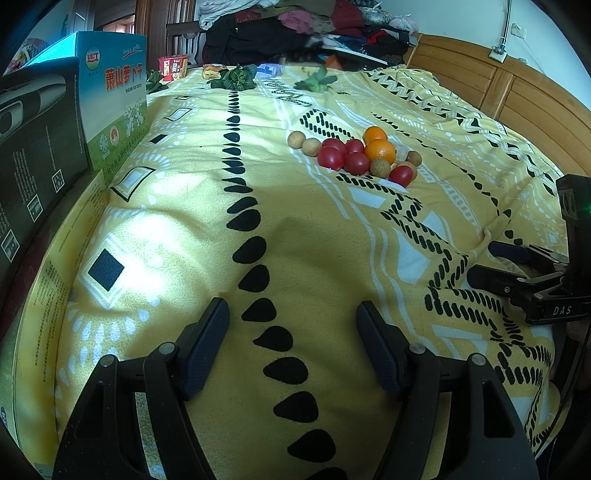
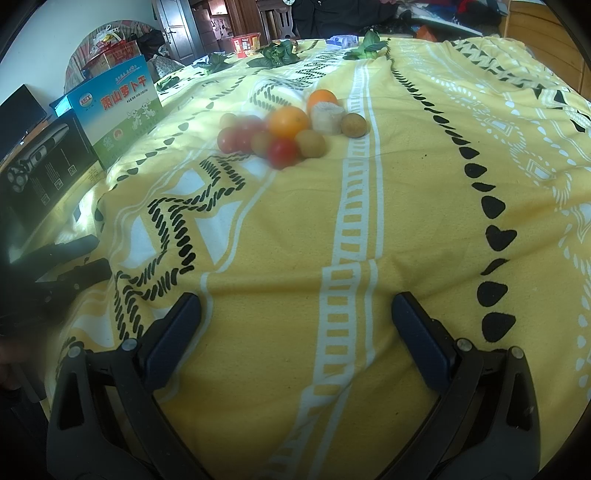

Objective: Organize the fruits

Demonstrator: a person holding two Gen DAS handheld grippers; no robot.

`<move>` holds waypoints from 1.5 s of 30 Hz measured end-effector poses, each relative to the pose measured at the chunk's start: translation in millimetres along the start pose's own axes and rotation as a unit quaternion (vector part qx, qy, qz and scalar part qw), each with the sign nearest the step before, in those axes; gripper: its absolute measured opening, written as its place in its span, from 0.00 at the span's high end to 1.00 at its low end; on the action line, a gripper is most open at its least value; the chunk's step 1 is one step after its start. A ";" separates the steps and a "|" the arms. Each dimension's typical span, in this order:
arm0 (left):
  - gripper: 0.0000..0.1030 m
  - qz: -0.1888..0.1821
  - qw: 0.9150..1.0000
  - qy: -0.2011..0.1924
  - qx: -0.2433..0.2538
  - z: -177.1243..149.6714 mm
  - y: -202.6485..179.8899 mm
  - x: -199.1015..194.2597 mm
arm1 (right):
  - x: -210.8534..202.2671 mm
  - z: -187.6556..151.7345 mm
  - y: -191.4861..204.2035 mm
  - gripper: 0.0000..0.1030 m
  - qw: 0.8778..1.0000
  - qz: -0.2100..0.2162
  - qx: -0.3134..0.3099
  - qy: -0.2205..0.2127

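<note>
Yellow patterned bedspread [image 1: 314, 240], soft and rumpled. Fruit pile [image 1: 354, 155] sits mid-bed, well ahead of both grippers. Left gripper [image 1: 291, 343] and right gripper [image 2: 295, 332]: jaws spread, nothing held. Risk: round tomatoes [image 1: 330, 158] and oranges [image 1: 379, 150] touch; nudging one could roll others across the cloth.

A bed carries a yellow bedspread [image 1: 317, 236] printed with black teardrop rows, white bands and rope-like motifs. At its left edge stands a blue-and-green carton [image 1: 114, 96] with red Chinese lettering, touching a black box [image 1: 33, 155] that shows a printed device. Along the far edge lie leafy greens [image 1: 234, 78], a second leafy sprig [image 1: 318, 83], a red instant-noodle cup [image 1: 173, 67] and a small blue-white packet [image 1: 269, 69]. Behind these, piled clothing [image 1: 295, 22] fills the background. A wooden headboard [image 1: 509, 88] borders the right side; a dark wooden door [image 2: 177, 26] stands beyond the bed.
</note>
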State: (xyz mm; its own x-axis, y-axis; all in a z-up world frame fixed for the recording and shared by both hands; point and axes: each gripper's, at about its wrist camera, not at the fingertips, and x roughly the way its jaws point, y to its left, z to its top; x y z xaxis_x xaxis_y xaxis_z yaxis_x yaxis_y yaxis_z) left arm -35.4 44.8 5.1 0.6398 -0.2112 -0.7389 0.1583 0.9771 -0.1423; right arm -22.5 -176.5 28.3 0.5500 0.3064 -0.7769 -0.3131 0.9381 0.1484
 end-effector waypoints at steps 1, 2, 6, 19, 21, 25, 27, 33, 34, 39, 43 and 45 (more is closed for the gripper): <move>0.29 0.000 1.000 0.000 0.000 0.0 -0.1 0.0 | 0.0 0.0 0.5 0.00 1.000 0.001 0.001 -0.001; 0.29 0.000 1.000 0.000 0.000 0.0 -0.1 0.0 | -0.4 0.1 0.2 0.00 1.000 0.001 0.002 -0.001; 0.28 0.001 1.000 0.001 0.001 -0.4 -0.2 0.0 | -0.9 0.6 -0.1 0.00 1.000 0.006 0.005 -0.003; 0.28 0.000 1.000 0.001 0.000 -0.6 -0.1 0.4 | -1.0 0.5 -3.5 0.00 1.000 0.014 0.010 -0.006; 0.28 -0.001 1.000 0.001 0.000 -0.5 0.0 0.3 | -0.9 0.6 -3.2 0.00 1.000 0.015 0.011 -0.007; 0.27 -0.001 1.000 0.001 0.000 -0.2 -0.1 0.2 | -1.2 0.4 -3.8 0.00 1.000 0.015 0.011 -0.007; 0.27 -0.002 1.000 0.001 0.000 -0.4 -0.2 0.7 | -1.1 0.4 -3.8 0.00 1.000 0.015 0.011 -0.007; 0.25 -0.005 1.000 0.003 0.001 -0.6 -1.3 1.0 | -0.8 0.0 -3.8 0.00 1.000 0.015 0.011 -0.006; 0.25 -0.006 1.000 0.003 0.001 -0.3 -1.0 1.1 | -0.7 0.0 -3.6 0.00 1.000 0.015 0.011 -0.006; 0.24 -0.007 1.000 0.004 0.001 -0.3 -0.5 1.2 | -0.6 0.1 -3.6 0.00 1.000 0.015 0.011 -0.007; 0.24 -0.007 1.000 0.004 0.001 -0.2 -0.7 1.2 | -0.9 0.1 -4.1 0.00 1.000 0.015 0.011 -0.007; 0.24 -0.006 1.000 0.004 0.002 -0.7 -1.1 0.8 | -0.8 0.1 -4.0 0.00 1.000 0.015 0.011 -0.006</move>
State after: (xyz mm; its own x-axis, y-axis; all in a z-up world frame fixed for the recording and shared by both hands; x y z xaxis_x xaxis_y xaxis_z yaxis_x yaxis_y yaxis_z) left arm -35.6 43.6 4.2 0.6315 -0.2237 -0.7424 0.1690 0.9742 -0.1497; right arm -21.5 -180.5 28.4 0.5505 0.3366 -0.7640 -0.3121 0.9317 0.1856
